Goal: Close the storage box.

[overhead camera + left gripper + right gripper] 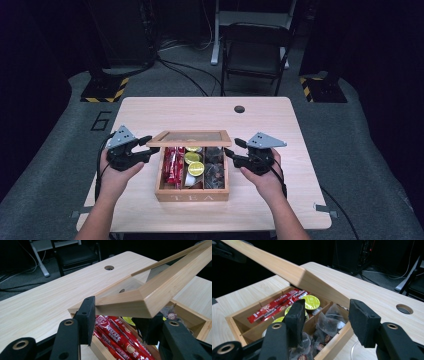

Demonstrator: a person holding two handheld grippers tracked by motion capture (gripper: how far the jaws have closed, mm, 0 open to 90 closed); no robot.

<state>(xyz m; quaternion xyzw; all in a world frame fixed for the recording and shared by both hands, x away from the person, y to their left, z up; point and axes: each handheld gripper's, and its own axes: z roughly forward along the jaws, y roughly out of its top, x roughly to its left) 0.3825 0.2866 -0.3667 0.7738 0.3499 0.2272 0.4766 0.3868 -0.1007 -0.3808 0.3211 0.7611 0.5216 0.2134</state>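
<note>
One tea box holds three compartments and two yellow capsules.

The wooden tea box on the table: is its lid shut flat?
No: the lid is raised at an angle above the tea box, with red sachets and yellow-green capsules visible inside.

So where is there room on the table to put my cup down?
Bare wood lies behind the tea box, up to the round hole, and along the front edge. Beside the box it's crowded: left tongs hold the lid, right tongs hover close.
</note>
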